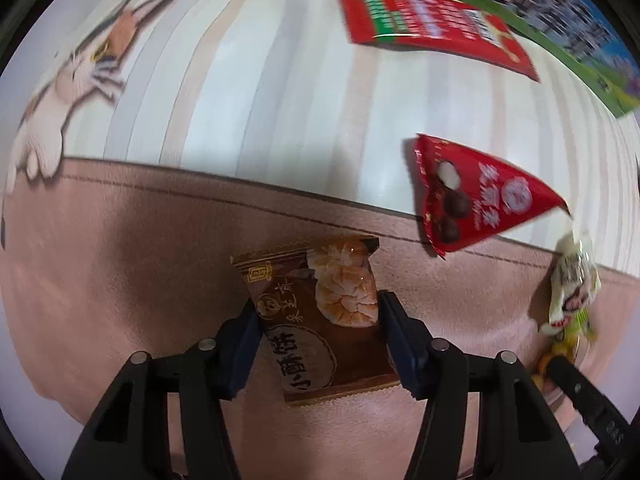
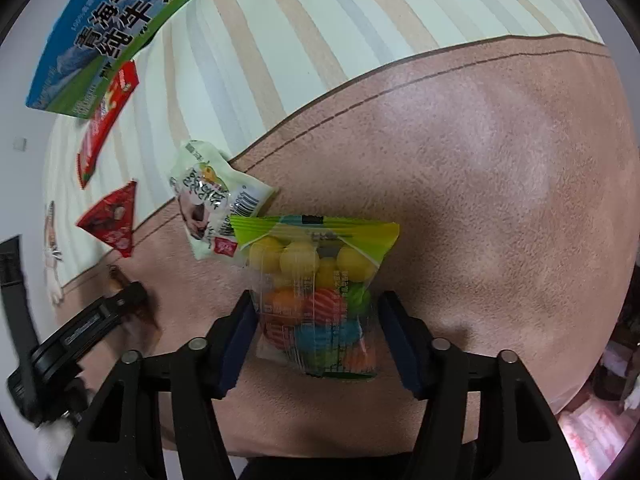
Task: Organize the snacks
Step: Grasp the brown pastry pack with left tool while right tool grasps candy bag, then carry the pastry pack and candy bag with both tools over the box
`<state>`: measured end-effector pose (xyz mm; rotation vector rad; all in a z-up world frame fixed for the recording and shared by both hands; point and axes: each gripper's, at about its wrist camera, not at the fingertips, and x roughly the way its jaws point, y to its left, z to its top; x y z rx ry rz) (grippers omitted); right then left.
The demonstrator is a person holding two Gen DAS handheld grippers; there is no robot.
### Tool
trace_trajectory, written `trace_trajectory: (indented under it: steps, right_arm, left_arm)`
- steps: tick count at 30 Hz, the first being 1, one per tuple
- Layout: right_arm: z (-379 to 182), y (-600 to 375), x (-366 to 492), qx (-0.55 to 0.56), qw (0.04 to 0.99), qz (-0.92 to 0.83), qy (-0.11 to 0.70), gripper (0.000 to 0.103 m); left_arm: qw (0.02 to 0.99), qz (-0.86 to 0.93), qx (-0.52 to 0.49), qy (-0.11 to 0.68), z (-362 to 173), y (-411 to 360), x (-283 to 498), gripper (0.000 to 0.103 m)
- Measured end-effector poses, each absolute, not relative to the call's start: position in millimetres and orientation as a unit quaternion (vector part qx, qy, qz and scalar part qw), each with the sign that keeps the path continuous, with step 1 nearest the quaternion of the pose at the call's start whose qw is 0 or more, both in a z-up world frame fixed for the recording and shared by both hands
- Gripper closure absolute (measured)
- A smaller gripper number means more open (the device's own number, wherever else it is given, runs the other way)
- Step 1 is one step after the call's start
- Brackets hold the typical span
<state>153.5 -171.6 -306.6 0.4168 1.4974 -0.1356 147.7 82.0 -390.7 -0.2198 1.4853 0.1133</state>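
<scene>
Left wrist view: brown pastry packet (image 1: 316,320) flat on pink cloth (image 1: 120,260), clamped between left gripper (image 1: 318,344) pads. Red triangular packet (image 1: 472,196) at two o'clock.

Right wrist view: clear bag of coloured balls (image 2: 316,296) between right gripper (image 2: 318,340) pads, grip uncertain. White packet (image 2: 212,196) at eleven o'clock, touching.

A home setting, probably a bedroom or living room. The working surface is soft furnishing: a pink plush blanket (image 2: 480,160) laid over a striped sheet (image 1: 240,80) printed with a cartoon cat (image 1: 80,76). Retail snack packets (image 1: 476,196) and a milk carton (image 2: 116,20) lie loose on the fabric; patterned pink bedding (image 2: 592,424) shows at the lower right edge.
</scene>
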Motion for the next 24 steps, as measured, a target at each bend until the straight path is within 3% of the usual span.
trace_trajectory:
  steps: [13, 24]
  right_arm:
    - [-277, -169, 134, 0.177, 0.736, -0.016, 0.653, 0.055]
    - [-186, -160, 161, 0.219, 0.771, 0.066, 0.595, 0.055]
  left_arm:
    - [0.746, 0.029, -0.050, 0.664, -352, 68, 130, 0.048]
    - [0.806, -0.041, -0.043, 0.589, -234, 64, 181, 0.048]
